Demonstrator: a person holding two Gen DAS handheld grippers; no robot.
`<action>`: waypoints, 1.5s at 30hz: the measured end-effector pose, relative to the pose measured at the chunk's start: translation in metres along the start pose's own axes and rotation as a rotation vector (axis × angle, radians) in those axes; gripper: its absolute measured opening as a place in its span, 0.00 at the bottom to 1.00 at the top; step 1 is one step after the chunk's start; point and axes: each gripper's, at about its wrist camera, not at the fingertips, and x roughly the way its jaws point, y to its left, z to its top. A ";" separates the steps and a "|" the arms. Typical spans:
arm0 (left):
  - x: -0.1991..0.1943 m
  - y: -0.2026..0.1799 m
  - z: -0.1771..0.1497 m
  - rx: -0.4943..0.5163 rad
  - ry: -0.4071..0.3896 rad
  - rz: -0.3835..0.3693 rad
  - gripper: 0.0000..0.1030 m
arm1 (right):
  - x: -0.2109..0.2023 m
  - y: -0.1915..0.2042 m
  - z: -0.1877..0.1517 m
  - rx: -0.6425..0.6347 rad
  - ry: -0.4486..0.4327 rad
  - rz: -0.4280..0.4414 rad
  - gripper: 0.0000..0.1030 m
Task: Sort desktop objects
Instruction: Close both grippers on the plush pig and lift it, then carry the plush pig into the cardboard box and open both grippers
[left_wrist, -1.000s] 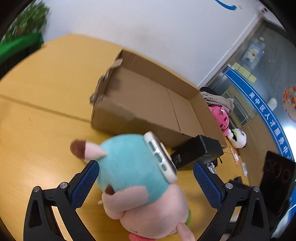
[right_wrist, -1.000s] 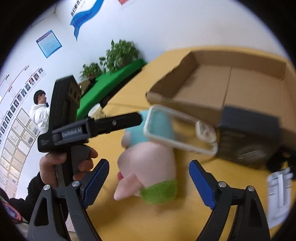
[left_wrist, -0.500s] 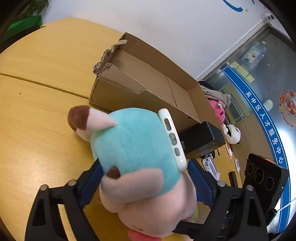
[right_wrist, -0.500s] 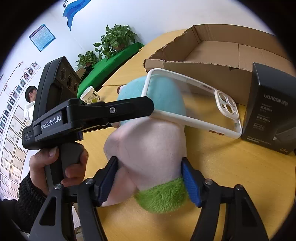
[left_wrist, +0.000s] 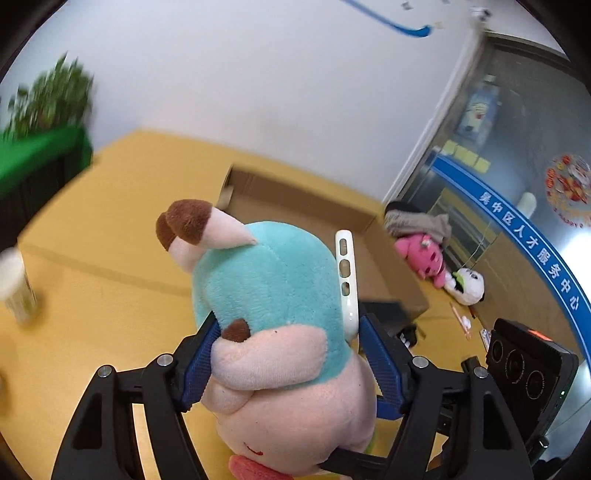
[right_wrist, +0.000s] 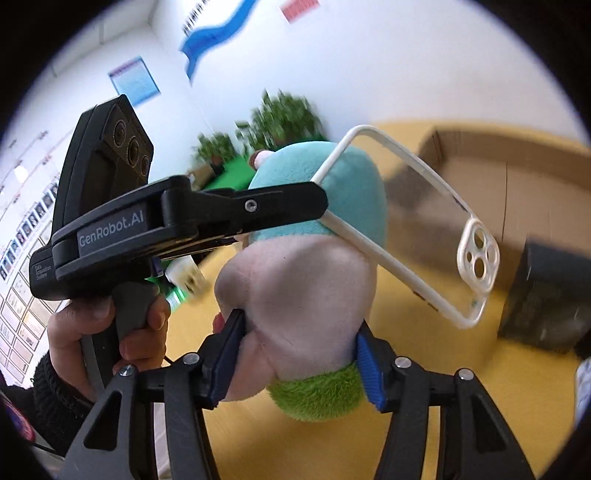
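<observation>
A plush pig toy (left_wrist: 273, 295) in teal and pink with a green tuft is lifted above the yellow table. My left gripper (left_wrist: 288, 354) is shut on its middle. My right gripper (right_wrist: 295, 354) is shut on its pink lower part near the green tuft (right_wrist: 317, 398). A white-rimmed clear phone case (right_wrist: 424, 229) leans against the toy and one left finger; its edge shows in the left wrist view (left_wrist: 345, 273). The open cardboard box (left_wrist: 306, 206) lies behind the toy on the table.
A black carton (right_wrist: 543, 299) stands on the table by the box. A white cup (left_wrist: 14, 284) stands at the left. A pink plush (left_wrist: 421, 254) and a white plush (left_wrist: 467, 286) lie beyond the box. Green plants stand past the table's far edge.
Both grippers have closed on the plush pig and lifted it off the table. The phone case has risen with it.
</observation>
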 end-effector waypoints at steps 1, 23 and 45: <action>-0.007 -0.011 0.009 0.037 -0.023 -0.001 0.75 | -0.008 0.001 0.005 0.002 -0.033 0.011 0.54; 0.049 -0.067 0.011 0.214 0.085 0.099 0.70 | -0.007 -0.067 -0.035 0.296 -0.115 0.206 0.54; 0.033 -0.107 0.201 0.333 -0.225 -0.156 0.58 | -0.096 -0.068 0.138 -0.049 -0.276 -0.098 0.49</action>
